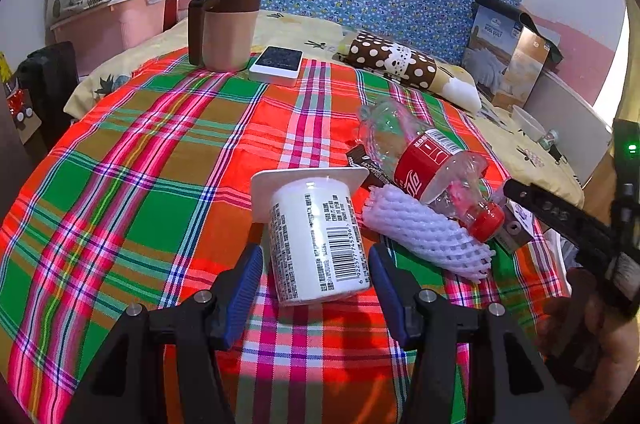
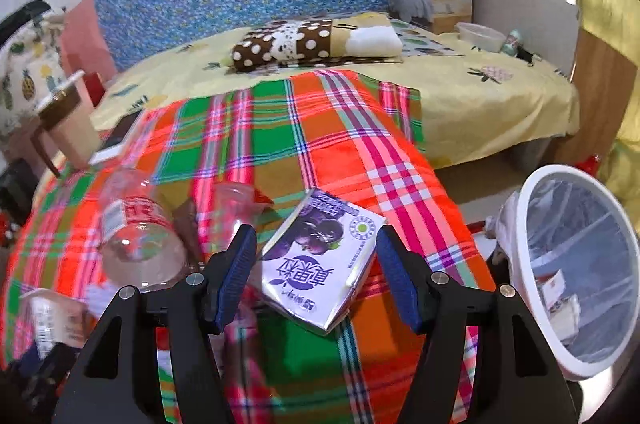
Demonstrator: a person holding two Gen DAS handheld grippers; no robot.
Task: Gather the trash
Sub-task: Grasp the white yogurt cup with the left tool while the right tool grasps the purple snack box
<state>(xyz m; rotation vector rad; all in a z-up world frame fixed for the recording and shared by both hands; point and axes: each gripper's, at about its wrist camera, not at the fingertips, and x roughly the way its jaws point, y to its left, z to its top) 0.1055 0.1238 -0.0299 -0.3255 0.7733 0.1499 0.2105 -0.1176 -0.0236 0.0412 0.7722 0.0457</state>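
A white yogurt cup (image 1: 316, 240) lies on its side on the plaid cloth (image 1: 160, 159), between the open fingers of my left gripper (image 1: 316, 276); neither pad touches it. Right of it lie a white foam net (image 1: 428, 234), a crushed cola bottle (image 1: 428, 167) with a red cap, and a dark wrapper (image 1: 366, 165). My right gripper (image 2: 316, 272) is open around a flattened purple drink carton (image 2: 324, 260) on the cloth. The bottle (image 2: 136, 236) and the cup (image 2: 48, 316) lie to its left. A white bin (image 2: 576, 264) with a clear liner stands at the right.
A pink-and-brown mug (image 1: 228, 23) and a white power bank (image 1: 276, 63) stand at the cloth's far side. A polka-dot pillow (image 1: 400, 63) and a quilt box (image 1: 504, 55) lie on the yellow bed behind. A pink storage box (image 1: 116, 23) is far left.
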